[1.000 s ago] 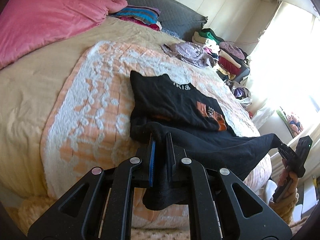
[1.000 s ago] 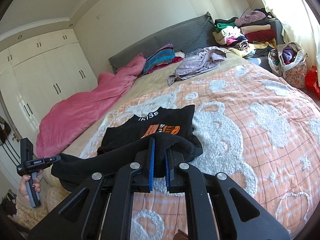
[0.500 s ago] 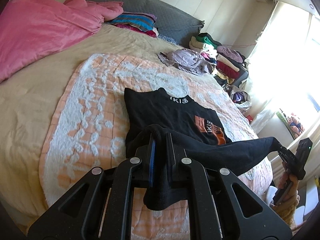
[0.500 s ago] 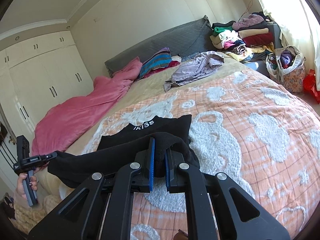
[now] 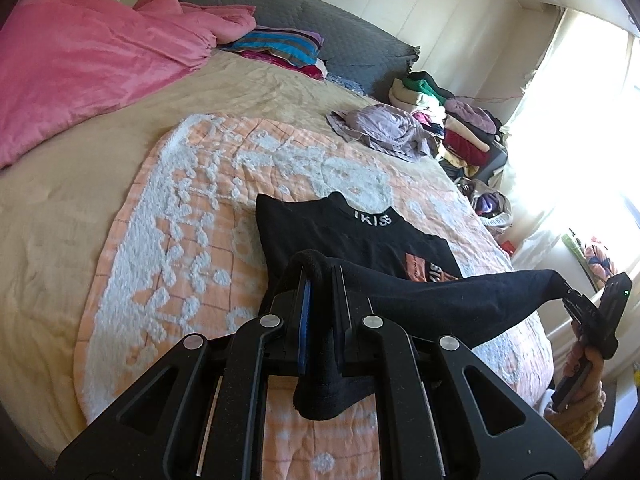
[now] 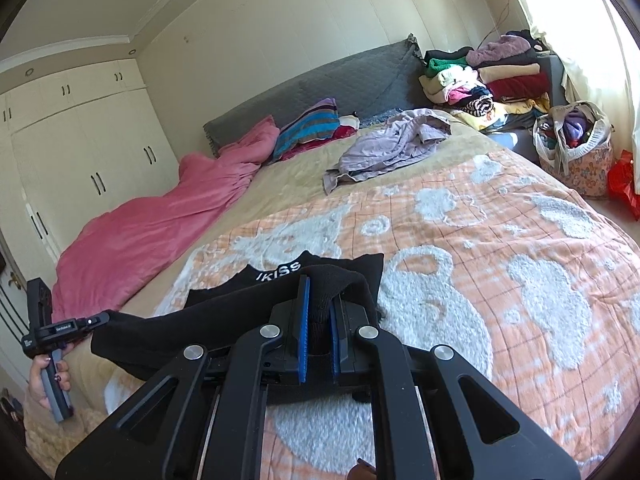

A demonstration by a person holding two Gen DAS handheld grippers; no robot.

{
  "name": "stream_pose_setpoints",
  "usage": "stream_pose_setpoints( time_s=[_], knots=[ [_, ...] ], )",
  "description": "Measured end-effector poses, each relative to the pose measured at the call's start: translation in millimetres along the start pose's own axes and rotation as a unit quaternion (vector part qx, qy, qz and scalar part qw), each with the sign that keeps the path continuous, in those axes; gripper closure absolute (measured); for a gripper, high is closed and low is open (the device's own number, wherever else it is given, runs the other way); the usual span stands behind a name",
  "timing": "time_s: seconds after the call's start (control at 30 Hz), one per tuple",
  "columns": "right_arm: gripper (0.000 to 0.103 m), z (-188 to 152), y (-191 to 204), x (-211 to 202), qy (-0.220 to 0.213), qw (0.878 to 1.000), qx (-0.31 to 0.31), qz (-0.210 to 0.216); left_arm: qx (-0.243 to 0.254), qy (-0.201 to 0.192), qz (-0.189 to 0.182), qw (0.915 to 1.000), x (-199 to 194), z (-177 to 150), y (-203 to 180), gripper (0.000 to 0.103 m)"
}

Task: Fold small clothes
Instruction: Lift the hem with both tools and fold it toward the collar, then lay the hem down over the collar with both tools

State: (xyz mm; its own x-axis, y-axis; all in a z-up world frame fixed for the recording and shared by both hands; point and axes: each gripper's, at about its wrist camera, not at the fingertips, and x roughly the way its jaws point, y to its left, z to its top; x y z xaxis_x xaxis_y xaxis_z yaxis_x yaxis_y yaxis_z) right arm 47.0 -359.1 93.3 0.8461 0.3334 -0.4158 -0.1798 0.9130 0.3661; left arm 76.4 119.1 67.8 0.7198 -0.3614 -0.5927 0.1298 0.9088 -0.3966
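A black T-shirt (image 5: 360, 240) with white neck lettering and an orange print lies on the orange-and-white bedspread (image 5: 180, 240). Its lower hem is lifted and stretched between both grippers, folding over the body. My left gripper (image 5: 320, 276) is shut on one hem corner, black cloth bunched between its pads. In the right wrist view my right gripper (image 6: 318, 292) is shut on the other corner of the T-shirt (image 6: 224, 312). Each view shows the other gripper held by a hand: the right gripper (image 5: 568, 294) at the far right, the left gripper (image 6: 102, 318) at the far left.
A pink duvet (image 5: 80, 60) covers the bed's far left side. A crumpled lilac garment (image 6: 392, 144) lies near the grey headboard (image 6: 340, 84), beside striped pillows (image 6: 308, 128). Stacked clothes (image 6: 488, 76) and a full bag (image 6: 576, 140) stand right of the bed. White wardrobes (image 6: 80, 152) line the left wall.
Both grippers have carried the lifted hem forward over the shirt toward its neck. The orange print is now largely covered by the raised cloth.
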Motion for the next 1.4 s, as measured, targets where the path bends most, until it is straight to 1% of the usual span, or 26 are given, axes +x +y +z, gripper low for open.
stream_pose_setpoints(
  time_s=[0.33,0.53,0.87,1.07,1.27,1.33,1.4],
  knots=[
    [0.096,9,-7,28,0.005,1.000,0.003,-0.010,-0.001,0.000,0.019,0.9998,27,15,5,0.100],
    [0.095,11,-13,48,0.016,1.000,0.001,-0.019,-0.008,0.005,0.024,0.9997,42,20,12,0.099],
    [0.095,11,-22,77,0.034,0.999,-0.001,-0.036,-0.012,0.018,0.039,0.9990,64,23,18,0.099],
    [0.094,9,-32,96,0.046,0.998,0.012,-0.047,-0.014,0.024,0.056,0.9980,81,24,22,0.098],
    [0.090,3,-37,108,0.055,0.997,0.013,-0.061,-0.017,0.023,0.070,0.9971,88,24,29,0.096],
    [0.090,2,-40,112,0.056,0.996,0.018,-0.064,-0.016,0.018,0.082,0.9964,88,25,31,0.096],
    [0.088,0,-42,114,0.058,0.996,0.021,-0.067,-0.021,0.013,0.083,0.9962,85,25,35,0.096]
  ],
)
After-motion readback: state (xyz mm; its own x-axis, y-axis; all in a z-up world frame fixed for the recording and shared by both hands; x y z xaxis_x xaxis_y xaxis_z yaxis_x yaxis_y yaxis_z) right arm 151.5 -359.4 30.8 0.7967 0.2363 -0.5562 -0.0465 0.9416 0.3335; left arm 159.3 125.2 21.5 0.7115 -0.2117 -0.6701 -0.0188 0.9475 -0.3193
